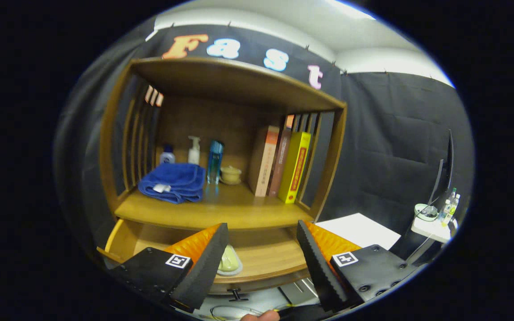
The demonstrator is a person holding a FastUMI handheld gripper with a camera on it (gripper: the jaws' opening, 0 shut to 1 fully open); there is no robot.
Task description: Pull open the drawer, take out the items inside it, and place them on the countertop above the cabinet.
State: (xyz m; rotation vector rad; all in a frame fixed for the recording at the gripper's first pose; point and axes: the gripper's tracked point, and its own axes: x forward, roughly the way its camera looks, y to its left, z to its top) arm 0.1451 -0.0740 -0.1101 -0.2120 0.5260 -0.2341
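a: where does the task stand?

b: the drawer is already pulled out below the worktop of the wooden cabinet. so the opening step looks done, and the step in hand seems to be the taking out.

a: what is in the drawer?

b: a pale yellow-green item on a light dish lies on the drawer floor, just beside the inner face of the left finger and partly hidden by it. what it is exactly cannot be told. the rest of the visible drawer floor is bare wood.

a: and the hand-held gripper?

b: the hand-held gripper hangs over the drawer with its fingers spread wide and nothing between them. the right finger stands well apart from the item.

a: what does the next move call for?

b: probably a drop into the drawer with a shift to the left, so that the item sits between both fingers rather than beside one. then a closing of the fingers and a lift clear of the drawer front.

a: where would it go?

b: onto the worktop above. a blue towel, three bottles, a small cup and some books already stand there, so the bare strip along the front edge looks the easiest spot.
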